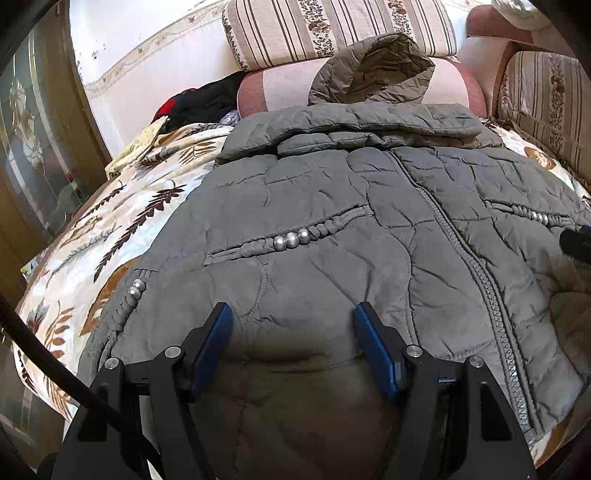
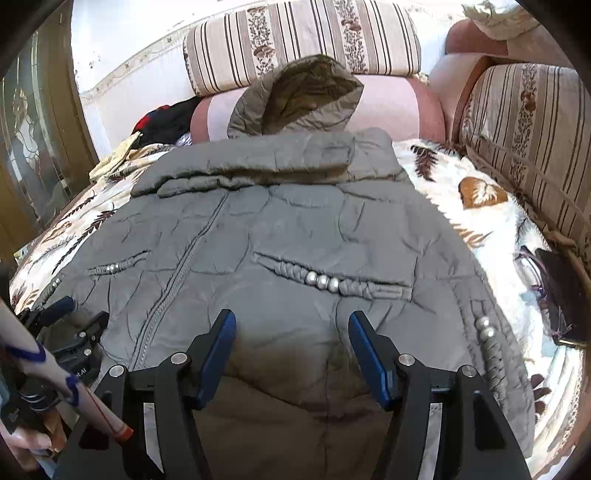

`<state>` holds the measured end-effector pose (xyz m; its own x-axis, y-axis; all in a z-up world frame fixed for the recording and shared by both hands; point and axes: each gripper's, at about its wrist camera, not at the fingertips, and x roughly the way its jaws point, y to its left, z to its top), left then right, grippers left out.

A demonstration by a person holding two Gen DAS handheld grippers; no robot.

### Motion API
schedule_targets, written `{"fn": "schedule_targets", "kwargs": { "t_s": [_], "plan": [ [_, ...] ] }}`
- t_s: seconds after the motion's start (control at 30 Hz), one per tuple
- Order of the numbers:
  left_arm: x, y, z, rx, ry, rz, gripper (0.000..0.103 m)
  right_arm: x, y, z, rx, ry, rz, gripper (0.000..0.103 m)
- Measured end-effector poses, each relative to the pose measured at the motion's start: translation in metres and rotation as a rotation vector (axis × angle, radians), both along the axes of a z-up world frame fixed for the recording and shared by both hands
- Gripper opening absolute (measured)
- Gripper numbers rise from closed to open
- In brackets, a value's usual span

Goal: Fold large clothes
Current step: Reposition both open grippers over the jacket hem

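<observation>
Two grippers over one grey quilted jacket [image 1: 332, 221], both spread wide, nothing between the fingers. Left gripper [image 1: 291, 321] sits over the jacket's lower panel on the wearer-right side of the zipper [image 1: 469, 254]; right gripper [image 2: 291, 328] is over the lower panel on the other side, just below the beaded pocket trim [image 2: 325, 282]. Blue pads [image 2: 221, 350] appear close to the fabric; contact can't be confirmed.

Jacket lies front-up on a leaf-print bedspread [image 1: 122, 221]. Long axis runs away from both cameras: hem near the grippers, collar far, hood [image 2: 295, 99] flopped up against a pink bolster [image 2: 391, 103]. Zipper is closed and runs along that axis.

Edges and room:
- Left jacket edge has a wide strip of bare bedspread beside it, out to the bed edge and a glazed wooden door [image 1: 33, 147].
- Right jacket edge has bedspread beside it too, then a striped cushion [image 2: 528, 140] walls that side. A dark flat object [image 2: 561, 295] lies on the bedspread near that cushion.
- Far end is blocked by the bolster and another striped cushion [image 1: 332, 29]. Dark clothes with red [image 1: 199, 99] are piled at the far left.

Writing: letters "AI" on the left gripper body in the right view [image 2: 79, 371], the rest hidden.
</observation>
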<state>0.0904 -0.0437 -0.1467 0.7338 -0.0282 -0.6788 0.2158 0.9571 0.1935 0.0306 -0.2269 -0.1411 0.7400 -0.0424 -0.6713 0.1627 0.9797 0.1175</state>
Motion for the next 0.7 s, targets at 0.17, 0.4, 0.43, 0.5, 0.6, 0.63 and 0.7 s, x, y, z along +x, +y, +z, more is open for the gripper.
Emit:
{"fn": "schedule_targets", "kwargs": {
  "t_s": [0.17,0.4,0.43,0.5,0.6,0.63,0.7],
  "plan": [
    [0.0,-0.001,0.001,-0.006,0.005,0.002,0.068,-0.001,0.0,-0.002,0.007,0.01,-0.004,0.068],
    [-0.004,-0.004,0.009,-0.019,0.002,-0.005,0.068,-0.004,-0.001,0.008,0.022,-0.03,-0.012,0.068],
    [-0.005,-0.004,0.01,-0.022,0.003,-0.004,0.068,-0.004,0.0,0.009,0.021,-0.034,-0.011,0.068],
    [-0.006,-0.003,0.014,-0.031,-0.003,-0.001,0.068,-0.006,0.001,0.01,0.018,-0.039,-0.007,0.068],
    [-0.009,-0.004,0.021,-0.04,-0.01,-0.005,0.068,-0.007,0.002,0.01,0.018,-0.036,-0.002,0.068],
    [-0.01,-0.005,0.023,-0.04,-0.016,-0.006,0.068,-0.007,0.001,0.011,0.017,-0.036,-0.002,0.068],
    [-0.012,-0.006,0.027,-0.04,-0.024,-0.01,0.068,-0.008,0.001,0.011,0.019,-0.038,-0.003,0.068]
  ]
}}
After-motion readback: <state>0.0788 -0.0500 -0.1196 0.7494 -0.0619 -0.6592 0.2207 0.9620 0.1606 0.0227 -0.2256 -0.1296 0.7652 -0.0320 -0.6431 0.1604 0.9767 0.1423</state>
